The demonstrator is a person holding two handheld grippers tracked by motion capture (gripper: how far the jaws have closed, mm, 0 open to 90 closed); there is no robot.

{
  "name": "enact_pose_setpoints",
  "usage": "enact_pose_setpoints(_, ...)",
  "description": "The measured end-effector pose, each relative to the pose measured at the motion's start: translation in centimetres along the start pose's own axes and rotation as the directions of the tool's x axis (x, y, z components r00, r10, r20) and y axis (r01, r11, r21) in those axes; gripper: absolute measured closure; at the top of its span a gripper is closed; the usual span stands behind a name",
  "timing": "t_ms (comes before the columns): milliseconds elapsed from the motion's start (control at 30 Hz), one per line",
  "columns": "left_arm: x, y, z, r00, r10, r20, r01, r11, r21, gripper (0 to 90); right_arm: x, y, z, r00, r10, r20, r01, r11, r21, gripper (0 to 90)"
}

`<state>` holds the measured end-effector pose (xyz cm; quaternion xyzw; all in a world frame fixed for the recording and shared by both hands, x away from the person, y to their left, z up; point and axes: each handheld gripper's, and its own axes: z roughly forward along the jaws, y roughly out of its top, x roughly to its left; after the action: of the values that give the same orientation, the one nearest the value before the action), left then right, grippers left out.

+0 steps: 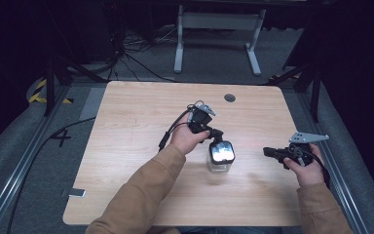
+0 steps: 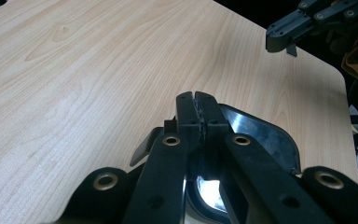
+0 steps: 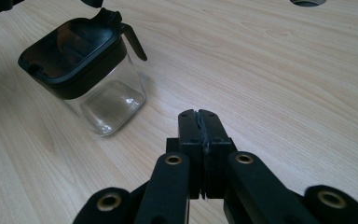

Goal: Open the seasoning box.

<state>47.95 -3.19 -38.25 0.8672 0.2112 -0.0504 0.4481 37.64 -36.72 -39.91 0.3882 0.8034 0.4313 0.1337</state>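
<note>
We see the clear glass jar [image 1: 220, 163] near the middle of the table [image 1: 126, 126], directly beneath the left gripper [image 2: 198, 112], whose jaws are pressed together on nothing. The right gripper [image 3: 199, 128], jaws likewise closed and empty, sits well apart. The jar stands upright, squarish, under a glossy black lid [image 3: 70, 51]; its small handle [image 3: 133, 39] points away from the right gripper.

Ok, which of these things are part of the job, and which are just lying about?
In play, judging by where the grippers are:
- glass jar with black lid
- left gripper, jaws shut, above the lid
- right gripper, jaws shut, beside the jar

Lying about:
- cable hole in the table
- small object on the floor
</note>
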Motion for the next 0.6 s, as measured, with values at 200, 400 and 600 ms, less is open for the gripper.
enact_pose_setpoints(200, 0.3, -0.09, 0.22, 0.9998, -0.013, -0.017, 0.013, 0.9999, 0.01, 89.7, 0.31, -0.03, 0.07, 1.0, 0.002, -0.009, -0.001, 1.0, 0.007, 89.7)
enact_pose_setpoints(400, 0.33, -0.09, 0.36, 0.9995, -0.012, -0.029, 0.012, 0.9999, 0.009, 89.6, 0.52, 0.1, 0.02, 0.9998, -0.015, -0.011, 0.015, 1.0, 0.003, 89.7)
enact_pose_setpoints(600, 0.38, -0.28, 0.38, 0.9997, -0.009, -0.021, 0.009, 1.0, -0.004, 89.6, 0.76, 0.24, 0.08, 0.9996, -0.022, -0.017, 0.022, 1.0, 0.0, 89.7)
